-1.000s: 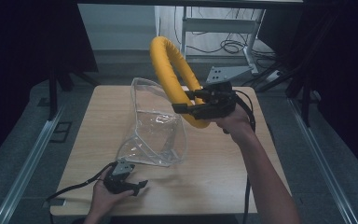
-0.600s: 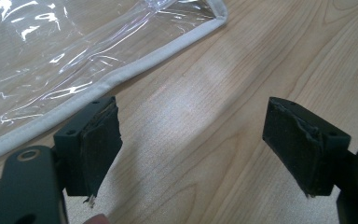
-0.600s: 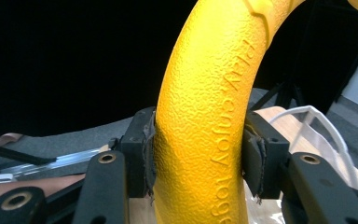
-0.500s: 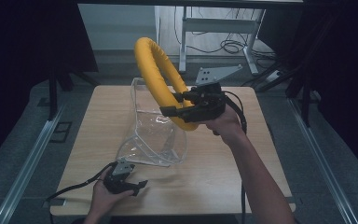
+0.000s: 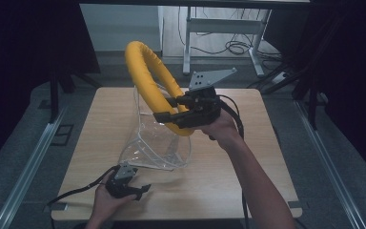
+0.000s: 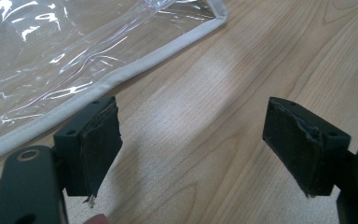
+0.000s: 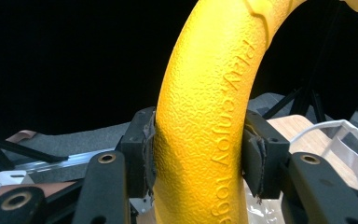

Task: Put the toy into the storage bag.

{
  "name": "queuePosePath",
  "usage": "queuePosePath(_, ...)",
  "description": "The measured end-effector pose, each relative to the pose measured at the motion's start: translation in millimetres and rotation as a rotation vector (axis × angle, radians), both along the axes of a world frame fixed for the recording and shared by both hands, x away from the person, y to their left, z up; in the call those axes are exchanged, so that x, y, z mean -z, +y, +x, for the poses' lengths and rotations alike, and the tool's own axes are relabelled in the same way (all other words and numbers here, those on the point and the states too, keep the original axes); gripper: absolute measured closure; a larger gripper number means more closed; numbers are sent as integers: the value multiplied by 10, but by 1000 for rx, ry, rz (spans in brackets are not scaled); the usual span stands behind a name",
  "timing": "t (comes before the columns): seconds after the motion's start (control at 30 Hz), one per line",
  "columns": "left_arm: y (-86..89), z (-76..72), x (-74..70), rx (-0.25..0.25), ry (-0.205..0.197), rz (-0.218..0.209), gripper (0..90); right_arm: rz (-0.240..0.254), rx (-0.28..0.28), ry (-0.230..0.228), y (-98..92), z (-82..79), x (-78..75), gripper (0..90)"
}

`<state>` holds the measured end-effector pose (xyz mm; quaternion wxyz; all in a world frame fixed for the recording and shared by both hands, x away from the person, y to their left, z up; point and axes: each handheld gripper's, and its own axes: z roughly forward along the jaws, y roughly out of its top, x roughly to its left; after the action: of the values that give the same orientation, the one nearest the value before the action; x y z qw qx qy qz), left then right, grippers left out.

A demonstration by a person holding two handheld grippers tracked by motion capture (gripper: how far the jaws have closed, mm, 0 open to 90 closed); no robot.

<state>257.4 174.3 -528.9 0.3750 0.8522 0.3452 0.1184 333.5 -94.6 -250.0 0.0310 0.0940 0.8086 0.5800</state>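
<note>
A thick yellow foam ring (image 5: 153, 81) stands upright in the air above the table, with my right gripper (image 5: 167, 111) shut on its lower part. Its pebbled surface with raised lettering (image 7: 204, 116) sits squeezed between both pads. Under and behind the ring stands a clear plastic bag (image 5: 158, 138) with a white trim edge (image 6: 121, 77), its mouth open upward. My left gripper (image 5: 140, 189) rests low at the table's front edge, just in front of the bag. Its jaws are wide apart over bare wood (image 6: 191, 149), with nothing between them.
The wooden table (image 5: 248, 181) has bare surface to the right and front. Metal floor rails (image 5: 26, 167) run along both sides. A desk frame and cables (image 5: 228, 33) stand beyond the far edge. Dark curtains flank the area.
The right gripper has carried the yellow ring to the left, so it now hangs over the bag's open mouth. The left gripper has stayed still.
</note>
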Motion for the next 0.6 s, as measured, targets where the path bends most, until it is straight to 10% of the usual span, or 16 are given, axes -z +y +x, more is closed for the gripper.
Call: queuePosePath(0.6,-5,5,16,1,3,5,190,14,-52,28,141,-55,97,515)
